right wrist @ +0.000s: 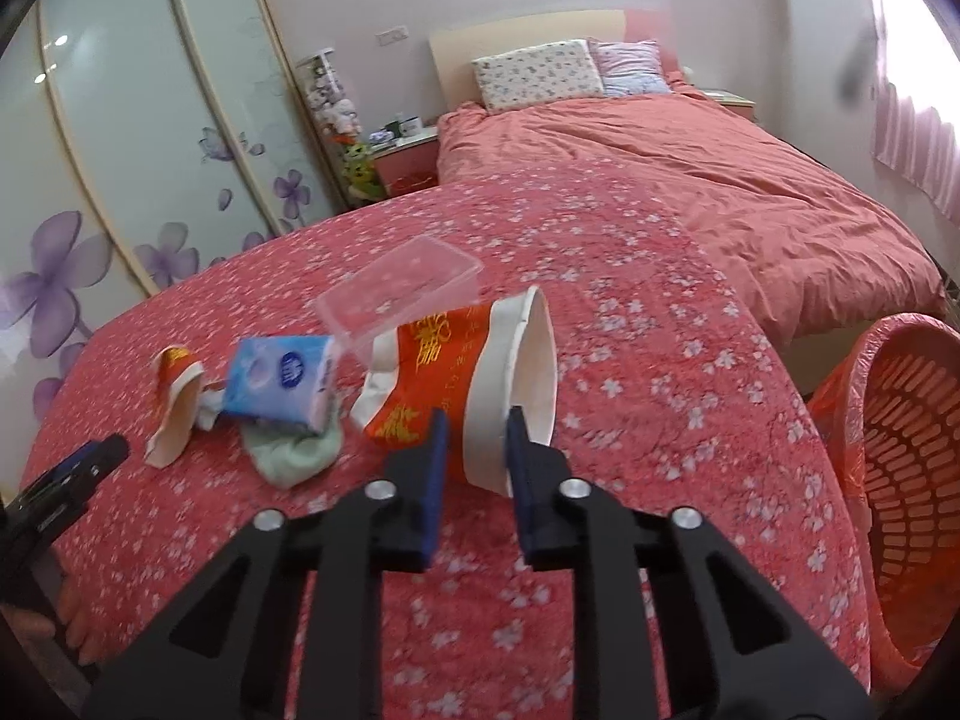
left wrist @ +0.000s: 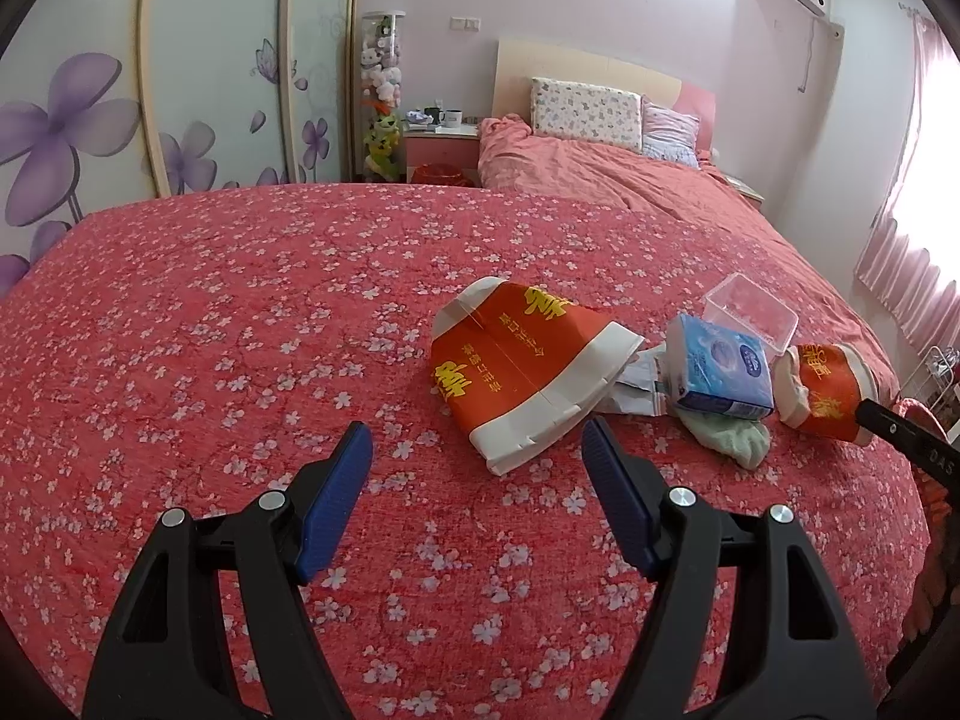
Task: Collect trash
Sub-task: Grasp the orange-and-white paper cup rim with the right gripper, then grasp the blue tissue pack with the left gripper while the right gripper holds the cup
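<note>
Trash lies clustered on the red floral cloth [right wrist: 660,360]: the crushed orange paper cup [right wrist: 456,384] sits just right of the tissue pack [right wrist: 282,381]. The right gripper [right wrist: 474,450] pinches the cup's thin white rim; that waxy, flattened wall could slip or tear. The left gripper [left wrist: 477,456] hangs spread, holding nothing.

The clear box [right wrist: 401,294] looks like glossy plastic. The flowered bedspread [left wrist: 240,330] is nubby matt cloth. The orange cup [right wrist: 480,384] looks like smooth paper.
</note>
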`<state>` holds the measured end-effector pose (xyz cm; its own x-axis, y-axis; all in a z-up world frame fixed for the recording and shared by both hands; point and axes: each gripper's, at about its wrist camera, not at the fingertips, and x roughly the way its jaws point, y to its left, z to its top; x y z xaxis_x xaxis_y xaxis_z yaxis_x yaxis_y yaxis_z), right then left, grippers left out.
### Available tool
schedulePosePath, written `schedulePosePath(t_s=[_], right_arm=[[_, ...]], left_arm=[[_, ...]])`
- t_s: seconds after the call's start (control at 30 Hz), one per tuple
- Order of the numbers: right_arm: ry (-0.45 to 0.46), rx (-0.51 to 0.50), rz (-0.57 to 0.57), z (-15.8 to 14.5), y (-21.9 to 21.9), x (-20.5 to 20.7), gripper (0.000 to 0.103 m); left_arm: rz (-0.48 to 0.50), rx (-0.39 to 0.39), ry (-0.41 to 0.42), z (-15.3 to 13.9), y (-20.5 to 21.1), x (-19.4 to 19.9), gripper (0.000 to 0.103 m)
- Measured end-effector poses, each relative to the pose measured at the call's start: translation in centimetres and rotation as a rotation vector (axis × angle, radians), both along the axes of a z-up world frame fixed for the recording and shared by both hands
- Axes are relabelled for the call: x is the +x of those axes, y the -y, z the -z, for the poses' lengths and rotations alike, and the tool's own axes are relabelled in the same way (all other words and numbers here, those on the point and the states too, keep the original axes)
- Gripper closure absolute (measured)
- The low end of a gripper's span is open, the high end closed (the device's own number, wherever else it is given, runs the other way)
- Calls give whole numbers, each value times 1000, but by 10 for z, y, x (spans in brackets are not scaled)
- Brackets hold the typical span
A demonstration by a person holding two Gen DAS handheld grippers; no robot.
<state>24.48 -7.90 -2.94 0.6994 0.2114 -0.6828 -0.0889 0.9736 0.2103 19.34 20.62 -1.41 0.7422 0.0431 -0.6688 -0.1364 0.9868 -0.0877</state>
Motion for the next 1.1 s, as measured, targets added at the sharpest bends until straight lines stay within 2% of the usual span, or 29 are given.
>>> schedulePosePath(t_s=[0.13,0.23,0.4,0.67,0.8,1.0,1.1], right_arm=[[-4,-18,-29,0,-13,1,87],[-9,-14,-49,1,-19,4,82],[-27,3,-65,6,-24,4,99],[19,1,-20,-2,-12,-14,99],[30,-11,12,-5,0,-20,99],[39,-5,39,-6,20,-29,99],[42,7,43,-6,29,-32,99]], left_arm=[[5,13,-2,0,1,1,31],[14,15,-10,1,4,2,31],[26,23,-17,1,9,3,31],[53,20,-12,-3,21,4,31],[83,8,6,-10,35,9,32],[160,29,33,-19,83,24,31],[180,35,5,-13,103,38,20]])
